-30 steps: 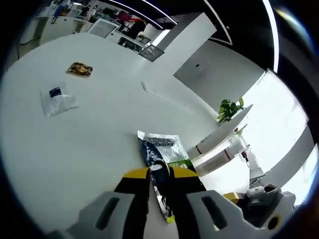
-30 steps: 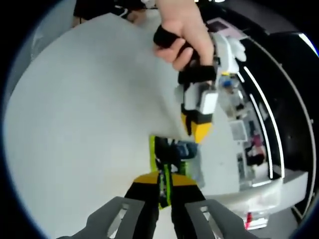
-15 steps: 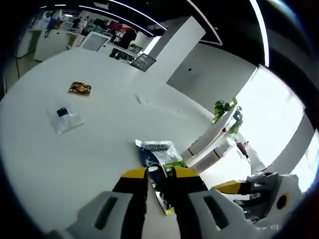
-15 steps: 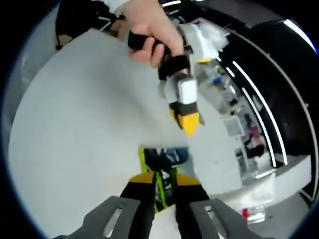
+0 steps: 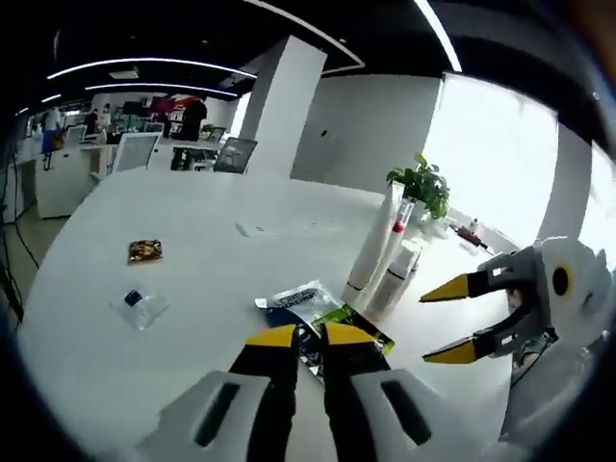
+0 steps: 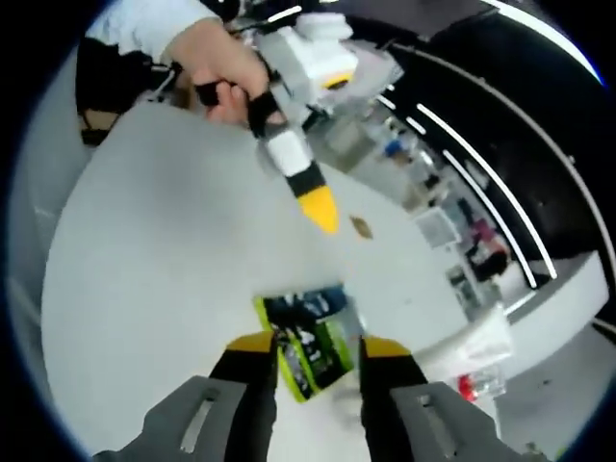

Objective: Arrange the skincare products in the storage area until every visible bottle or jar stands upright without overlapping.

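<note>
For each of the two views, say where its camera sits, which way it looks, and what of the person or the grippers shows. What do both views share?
Left gripper view: rides the left gripper, looking across the white table toward tubes and a plant; the right gripper shows, open.
Right gripper view: rides the right gripper, looking down the table; the left gripper and a hand show.
Shared: the sachet.

Glossy foil-like sachet (image 5: 316, 313) with dark and green print, smooth matt white table (image 5: 202, 269), glossy white plastic tubes (image 5: 380, 255), clear plastic packet (image 5: 141, 305), matt grey plastic gripper bodies with yellow tips
</note>
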Available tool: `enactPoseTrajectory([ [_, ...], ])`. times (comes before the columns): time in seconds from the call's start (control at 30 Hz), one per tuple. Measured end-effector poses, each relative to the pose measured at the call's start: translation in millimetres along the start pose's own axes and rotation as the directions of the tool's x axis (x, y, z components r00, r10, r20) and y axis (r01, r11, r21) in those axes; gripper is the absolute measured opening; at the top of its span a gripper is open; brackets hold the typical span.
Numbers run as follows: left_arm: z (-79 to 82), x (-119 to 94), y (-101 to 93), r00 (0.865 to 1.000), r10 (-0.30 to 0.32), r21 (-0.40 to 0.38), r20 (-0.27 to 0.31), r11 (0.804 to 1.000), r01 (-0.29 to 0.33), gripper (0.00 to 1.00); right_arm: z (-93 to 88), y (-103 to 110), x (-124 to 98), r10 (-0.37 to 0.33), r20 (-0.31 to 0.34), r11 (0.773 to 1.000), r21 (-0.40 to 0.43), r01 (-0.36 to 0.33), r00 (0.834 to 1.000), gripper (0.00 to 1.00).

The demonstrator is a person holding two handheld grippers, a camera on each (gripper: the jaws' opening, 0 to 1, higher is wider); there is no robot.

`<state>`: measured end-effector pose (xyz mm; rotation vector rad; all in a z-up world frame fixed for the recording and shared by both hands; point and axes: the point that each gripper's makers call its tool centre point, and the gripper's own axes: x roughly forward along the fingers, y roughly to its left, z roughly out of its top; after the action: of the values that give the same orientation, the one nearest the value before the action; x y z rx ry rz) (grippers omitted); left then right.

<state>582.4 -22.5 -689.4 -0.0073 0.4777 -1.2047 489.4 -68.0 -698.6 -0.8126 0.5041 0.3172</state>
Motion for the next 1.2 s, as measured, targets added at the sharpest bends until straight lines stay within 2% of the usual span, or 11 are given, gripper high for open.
enactPoseTrajectory([
  [0.1,3.1,-5,-6.4,1.000,-0.009,0.024,0.007,1.000,0.009,0.00,7.3,-1,-6,-0.010,0.017,1.000,-0.018,0.010,1.000,0.30],
  [0.2,3.9,-11,-7.8,1.000,0.008,0.098,-0.002,0.995,-0.008,0.08,11.5,0,-11,-0.004,0.020,1.000,0.018,0.003,1.000,0.37],
  [0.4,5.2,-26,-15.3,1.000,0.016,0.203,-0.023,0.979,-0.011,0.12,12.9,-1,-23,-0.004,0.017,0.995,0.098,0.002,1.000,0.50],
  [0.47,5.4,-34,-20.3,0.999,0.019,0.245,-0.029,0.969,-0.012,0.16,13.7,-1,-29,-0.001,0.027,0.982,0.190,-0.004,1.000,0.55],
  [0.5,4.7,-37,-22.1,0.999,0.020,0.279,-0.040,0.960,-0.008,0.19,14.7,-2,-31,-0.004,0.035,0.978,0.209,-0.003,0.999,0.56],
  [0.6,3.8,-44,-26.0,0.998,0.025,0.309,-0.053,0.951,-0.007,0.27,15.0,-7,-41,-0.018,0.034,0.974,0.227,0.010,0.999,0.59],
  [0.7,11.7,-54,-24.4,0.998,0.064,0.370,-0.014,0.928,-0.055,0.36,14.3,-8,-47,-0.020,0.023,0.968,0.251,0.013,1.000,0.68],
  [0.8,14.4,-63,-27.7,0.998,0.065,0.367,-0.013,0.929,-0.056,0.38,16.9,-10,-55,-0.028,0.030,0.957,0.291,0.018,0.999,0.72],
  [0.9,15.8,-70,-30.1,0.997,0.068,0.394,-0.022,0.917,-0.054,0.43,19.5,-12,-61,-0.037,0.036,0.949,0.314,0.023,0.999,0.74],
  [1.03,17.1,-81,-31.9,0.997,0.069,0.404,-0.016,0.913,-0.056,0.48,23.5,-15,-72,-0.057,0.046,0.940,0.338,0.038,0.997,0.78],
  [1.2,10.6,-96,-40.8,0.997,0.060,0.402,-0.044,0.915,-0.038,0.64,27.5,-20,-86,-0.092,0.061,0.930,0.361,0.064,0.994,0.80],
])
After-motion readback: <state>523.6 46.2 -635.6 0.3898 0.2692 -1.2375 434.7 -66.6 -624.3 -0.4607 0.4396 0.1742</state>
